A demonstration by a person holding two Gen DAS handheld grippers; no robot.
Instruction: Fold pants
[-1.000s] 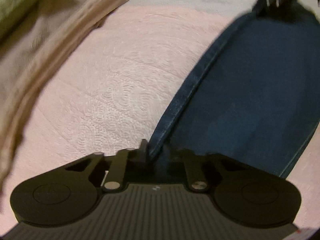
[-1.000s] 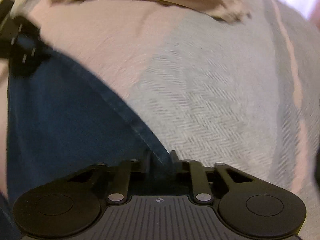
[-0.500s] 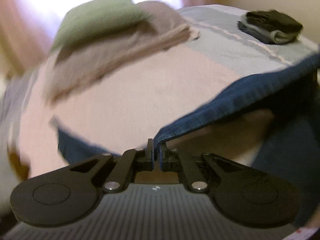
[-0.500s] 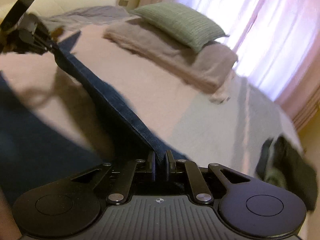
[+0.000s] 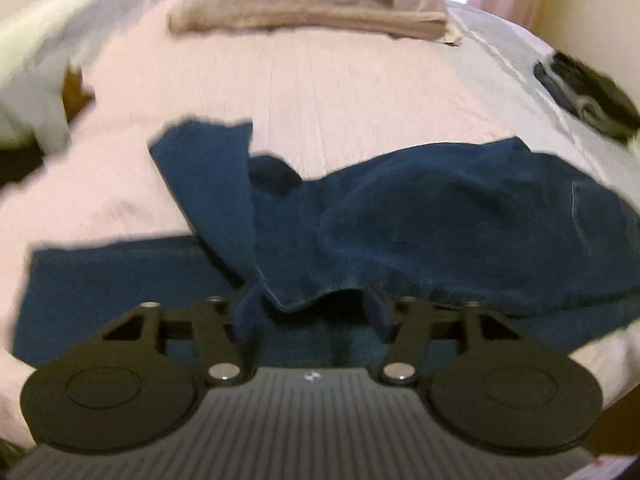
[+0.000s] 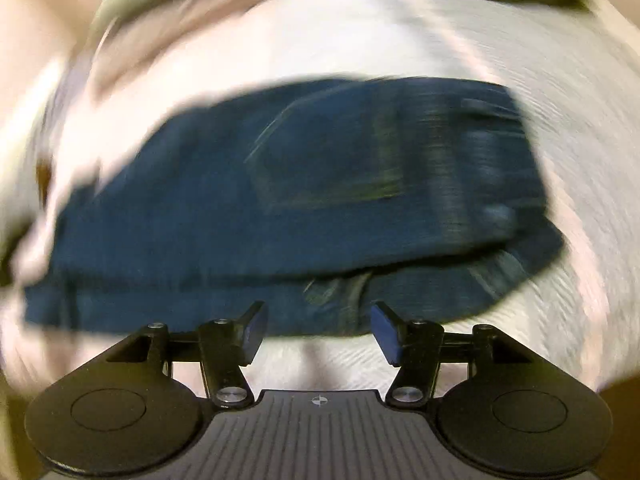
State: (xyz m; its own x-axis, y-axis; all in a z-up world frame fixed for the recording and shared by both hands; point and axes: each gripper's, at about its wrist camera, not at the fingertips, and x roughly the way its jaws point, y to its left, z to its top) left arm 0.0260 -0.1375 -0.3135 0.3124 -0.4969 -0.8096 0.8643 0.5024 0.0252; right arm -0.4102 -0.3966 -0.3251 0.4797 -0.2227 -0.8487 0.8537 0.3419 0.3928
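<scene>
Left wrist view has both grippers' fingers released, jeans lumpily folded once on the bed, sloppy flap at 10 o'clock needs tidying.

Your dark blue denim pants lie bunched on the pink bed cover, folded roughly over themselves rather than flat. One leg end flops back across the lower layer, hem edge showing, while the right wrist view, though blurred, shows a stitched back pocket facing up.
</scene>
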